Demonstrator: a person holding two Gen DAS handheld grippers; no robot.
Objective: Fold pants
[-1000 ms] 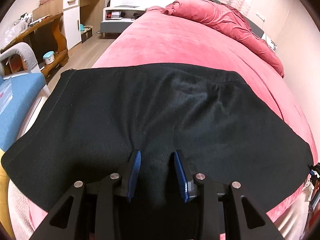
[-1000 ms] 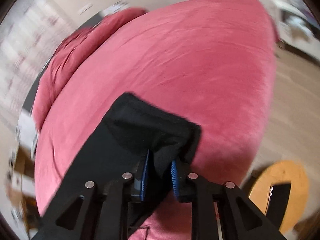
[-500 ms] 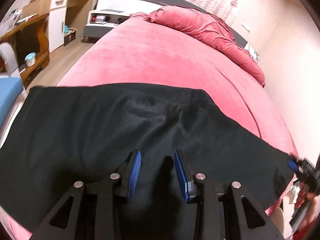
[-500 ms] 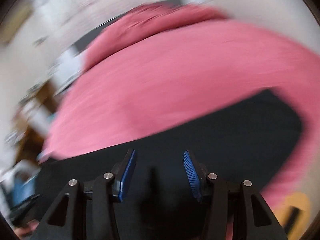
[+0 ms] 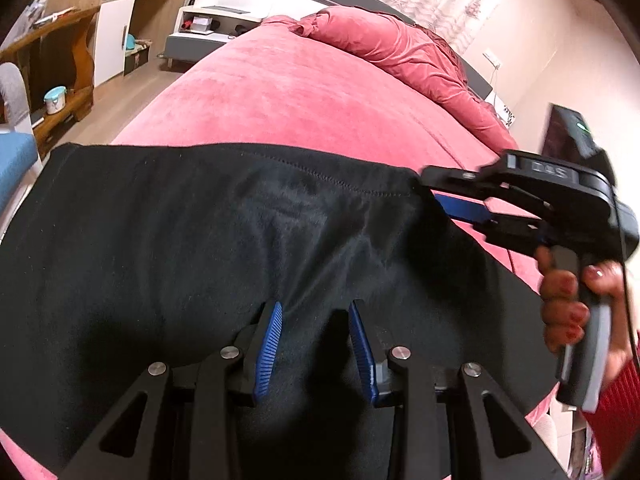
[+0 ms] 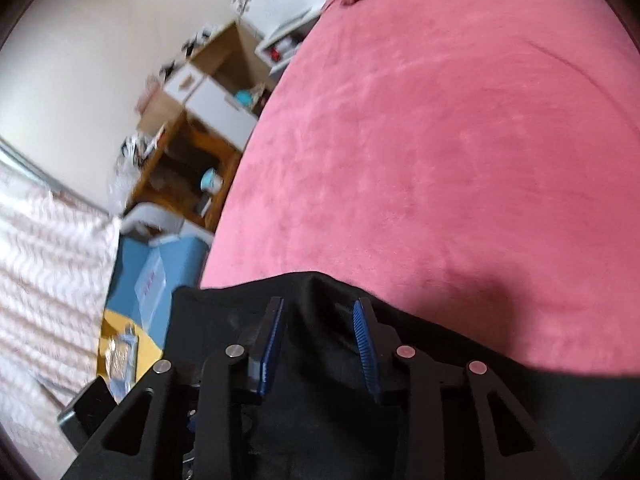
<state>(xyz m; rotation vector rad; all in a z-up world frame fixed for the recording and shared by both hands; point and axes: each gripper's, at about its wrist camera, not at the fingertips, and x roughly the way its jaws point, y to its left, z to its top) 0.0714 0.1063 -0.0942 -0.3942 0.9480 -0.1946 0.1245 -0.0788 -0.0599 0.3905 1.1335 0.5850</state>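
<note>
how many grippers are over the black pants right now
2. The left gripper hovers over the near middle of the black pants; the right gripper is at their far right corner. None seems hidden.

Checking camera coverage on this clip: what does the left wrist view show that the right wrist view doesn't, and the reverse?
Only the left wrist view shows the right claw from outside, at the far right corner of the black pants, with the hand on its handle, plus the rumpled red duvet by the headboard.

Only the right wrist view shows the yellow stool and the patterned curtain at left.

Both show the pants on the red bed, the wooden desk and the blue chair.
</note>
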